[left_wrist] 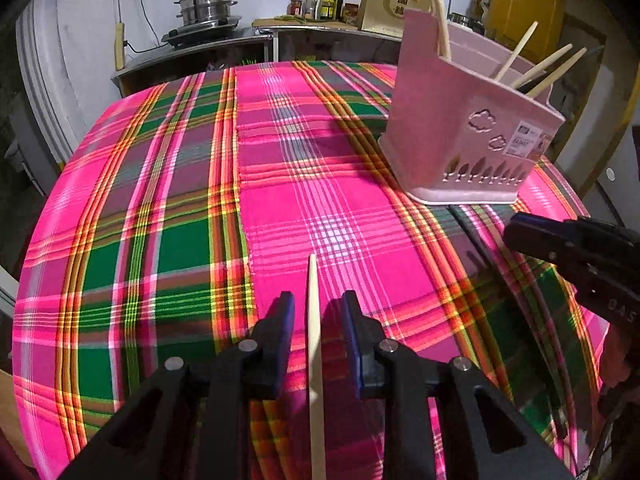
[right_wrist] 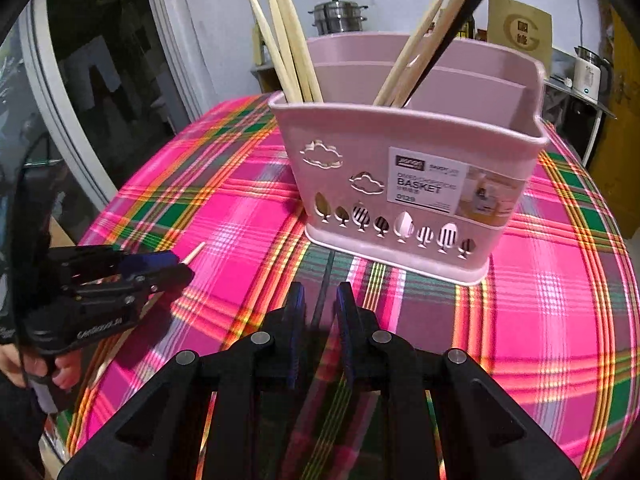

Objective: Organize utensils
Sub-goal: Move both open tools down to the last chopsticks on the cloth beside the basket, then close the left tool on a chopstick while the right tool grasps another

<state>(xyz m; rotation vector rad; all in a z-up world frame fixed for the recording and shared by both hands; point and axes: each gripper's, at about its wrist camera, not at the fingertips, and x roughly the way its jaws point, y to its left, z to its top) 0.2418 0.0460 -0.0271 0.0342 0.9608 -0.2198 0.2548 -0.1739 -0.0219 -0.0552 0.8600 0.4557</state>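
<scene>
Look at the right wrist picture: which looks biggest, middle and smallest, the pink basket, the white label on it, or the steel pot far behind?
1. Pink basket
2. White label
3. Steel pot, though it stands far back, so it may really be bigger than it looks.

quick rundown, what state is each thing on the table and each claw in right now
left claw: around a pale chopstick, gaps show beside it, grip unclear
right claw: around a black chopstick, grip unclear
pink basket: upright on the tablecloth, label facing the right claw
chopsticks in basket: leaning, two bunches, left and right ends
steel pot: lid on
</scene>
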